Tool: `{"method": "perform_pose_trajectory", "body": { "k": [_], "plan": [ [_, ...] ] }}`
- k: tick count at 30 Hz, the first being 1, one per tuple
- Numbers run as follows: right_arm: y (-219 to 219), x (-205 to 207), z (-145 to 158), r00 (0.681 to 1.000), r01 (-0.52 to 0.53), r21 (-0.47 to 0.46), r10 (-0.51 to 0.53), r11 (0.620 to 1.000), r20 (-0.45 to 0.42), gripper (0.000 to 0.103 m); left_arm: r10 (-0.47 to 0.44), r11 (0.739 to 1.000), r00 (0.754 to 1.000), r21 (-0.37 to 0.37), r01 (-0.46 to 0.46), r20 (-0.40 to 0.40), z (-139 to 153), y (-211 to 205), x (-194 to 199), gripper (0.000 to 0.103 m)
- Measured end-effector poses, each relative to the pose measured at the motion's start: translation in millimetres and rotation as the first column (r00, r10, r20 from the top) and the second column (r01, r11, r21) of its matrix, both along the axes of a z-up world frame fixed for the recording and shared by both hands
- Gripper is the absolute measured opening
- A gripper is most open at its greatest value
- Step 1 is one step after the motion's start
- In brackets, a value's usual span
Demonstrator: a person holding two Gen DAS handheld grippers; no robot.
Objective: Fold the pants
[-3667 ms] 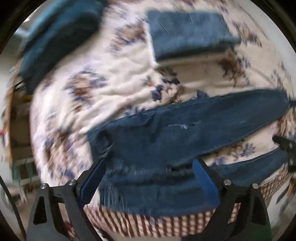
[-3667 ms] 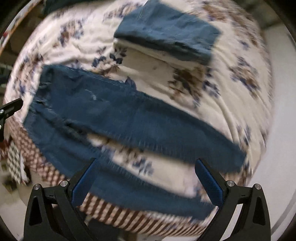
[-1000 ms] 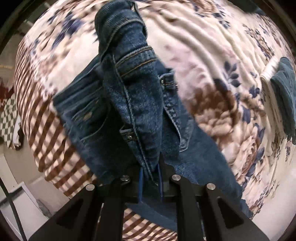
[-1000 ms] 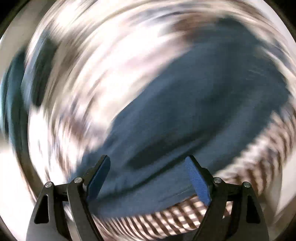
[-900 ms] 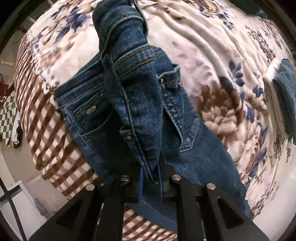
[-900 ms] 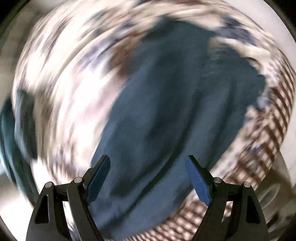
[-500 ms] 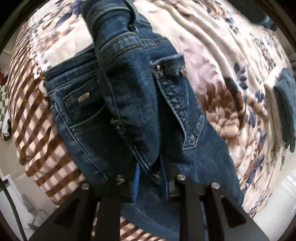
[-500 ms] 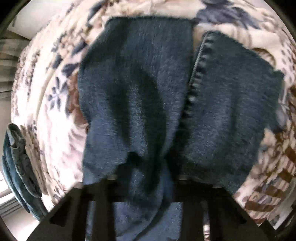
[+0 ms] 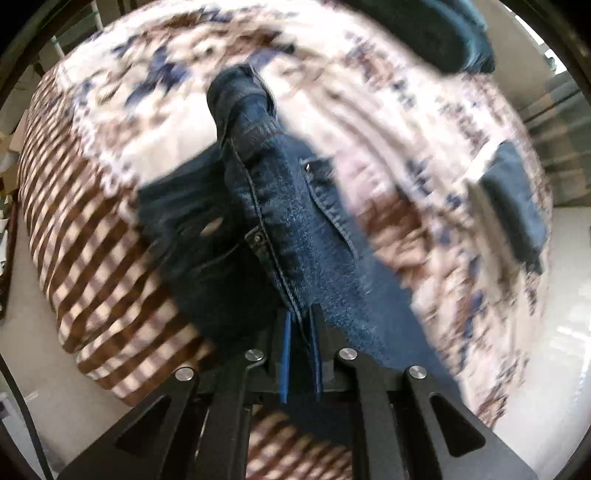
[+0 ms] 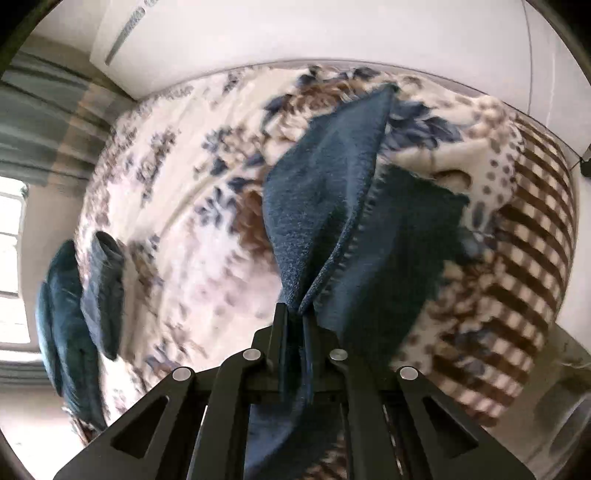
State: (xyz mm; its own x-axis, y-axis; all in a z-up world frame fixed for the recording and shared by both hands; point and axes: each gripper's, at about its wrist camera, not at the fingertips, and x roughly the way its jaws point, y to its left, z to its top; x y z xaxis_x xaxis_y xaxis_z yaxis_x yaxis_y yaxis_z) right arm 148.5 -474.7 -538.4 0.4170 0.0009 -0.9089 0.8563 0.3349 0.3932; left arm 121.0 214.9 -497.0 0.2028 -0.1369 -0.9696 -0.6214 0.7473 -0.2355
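Dark blue jeans [image 9: 280, 206] lie on a floral bed blanket [image 9: 388, 122]. My left gripper [image 9: 300, 321] points steeply down, and its jaws are closing on the waistband seam pinched between the blue pads. The waist end hangs bunched in front of it. In the right wrist view my right gripper [image 10: 293, 314] is shut on the hem end of one pant leg [image 10: 325, 184], which rises from the bed in a tented fold. The other leg [image 10: 399, 240] lies flat beside it on the blanket [image 10: 177, 206].
A folded pair of jeans [image 9: 513, 199] sits further along the bed, with a dark heap [image 9: 436, 33] beyond it. Both show as dark bundles [image 10: 103, 288] at the left of the right wrist view. The checked blanket border [image 9: 92, 258] hangs over the bed edge.
The right gripper went from wide open over the leg to shut on its hem and lifted it. The left gripper carried the pinched waistband across the bed.
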Motion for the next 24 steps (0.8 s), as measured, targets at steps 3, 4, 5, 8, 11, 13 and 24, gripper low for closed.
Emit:
{"method": "perform_pose_trajectory", "body": {
  "k": [3,4,5,8,11,13,24],
  "plan": [
    [-4.0,-7.9,-49.8,0.991,-0.02,0.054,0.027,0.998,-0.134,0.013,0.019,1.0,0.993,-0.007,-0.02,-0.114,-31.3,9.5,-9.5,0.012],
    [-3.3,-8.4,-63.8,0.982,-0.017,0.078,0.031,0.997,-0.186,0.024,0.026,1.0,0.989,-0.013,-0.028,-0.147,-39.8,11.1,-15.5,0.012],
    [0.8,-13.1,-81.4,0.97,0.01,0.132,0.023,0.991,-0.24,0.034,0.042,0.998,0.984,-0.046,-0.05,-0.174,-47.3,13.0,-23.7,0.012],
    [26.4,-27.7,-82.3,0.981,0.075,0.204,-0.036,0.976,-0.192,0.07,0.113,0.983,0.983,-0.124,-0.132,-0.146,-39.0,21.1,-48.7,0.014],
    [88.2,-16.5,-61.1,0.988,-0.031,0.215,0.062,0.976,-0.143,0.075,0.176,0.978,0.982,-0.099,-0.183,-0.069,-16.4,40.6,-54.1,0.027],
    [144.4,4.1,-59.7,0.974,-0.152,0.278,0.191,0.949,-0.123,0.075,0.226,0.969,0.973,-0.09,-0.228,-0.037,-13.7,64.1,-44.3,0.027],
    [309.1,68.8,-138.1,0.943,-0.274,0.536,0.331,0.798,-0.011,0.071,0.257,0.954,0.963,-0.139,-0.266,-0.076,-76.9,119.9,29.1,0.027]
  ]
}}
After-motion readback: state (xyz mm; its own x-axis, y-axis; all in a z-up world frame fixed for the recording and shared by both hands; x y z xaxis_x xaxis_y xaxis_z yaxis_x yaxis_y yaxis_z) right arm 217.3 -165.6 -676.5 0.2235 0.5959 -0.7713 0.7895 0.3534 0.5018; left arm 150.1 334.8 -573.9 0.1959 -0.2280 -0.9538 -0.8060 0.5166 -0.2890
